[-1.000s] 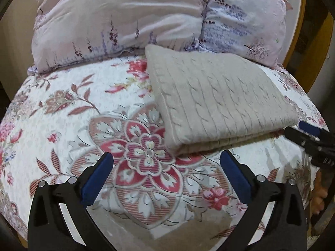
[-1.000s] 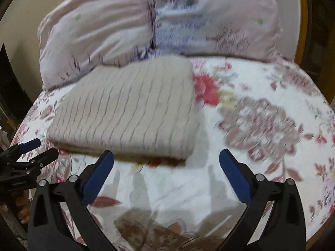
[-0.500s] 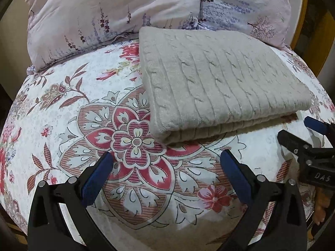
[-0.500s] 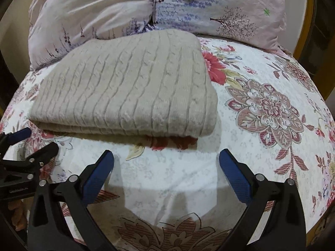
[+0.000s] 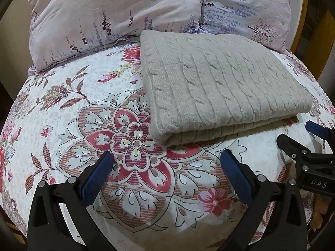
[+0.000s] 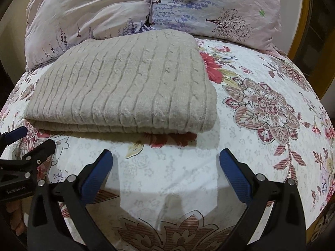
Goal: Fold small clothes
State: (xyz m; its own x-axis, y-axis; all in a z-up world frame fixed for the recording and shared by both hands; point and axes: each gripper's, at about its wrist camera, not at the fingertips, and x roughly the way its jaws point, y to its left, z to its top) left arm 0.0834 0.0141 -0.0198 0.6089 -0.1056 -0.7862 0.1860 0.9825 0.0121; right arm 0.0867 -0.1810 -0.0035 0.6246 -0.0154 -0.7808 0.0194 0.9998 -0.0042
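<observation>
Folded knit sweater point(image 5: 219, 83) on floral bed point(image 5: 73, 125)
Left gripper point(image 5: 167, 165) wide, marked "GenRobot.AI"; right gripper point(image 6: 165, 163) wide, marked "DAS"; both empty.

Both cameras are looking low across the bed point(image 5: 62, 113) from its near edge toward the pillows point(image 5: 117, 14) at the far edge. The left wrist view is sitting nearer the bed's left side, close behind the left claw point(image 5: 165, 159), with the right claw point(image 5: 301, 138) entering at its right border. The right wrist view is sitting beside it, behind the right claw point(image 6: 165, 159), catching the left claw point(image 6: 33, 142) at its left border. Both are sharing the folded beige knit point(image 5: 219, 83) point(image 6: 125, 87), seen close.
</observation>
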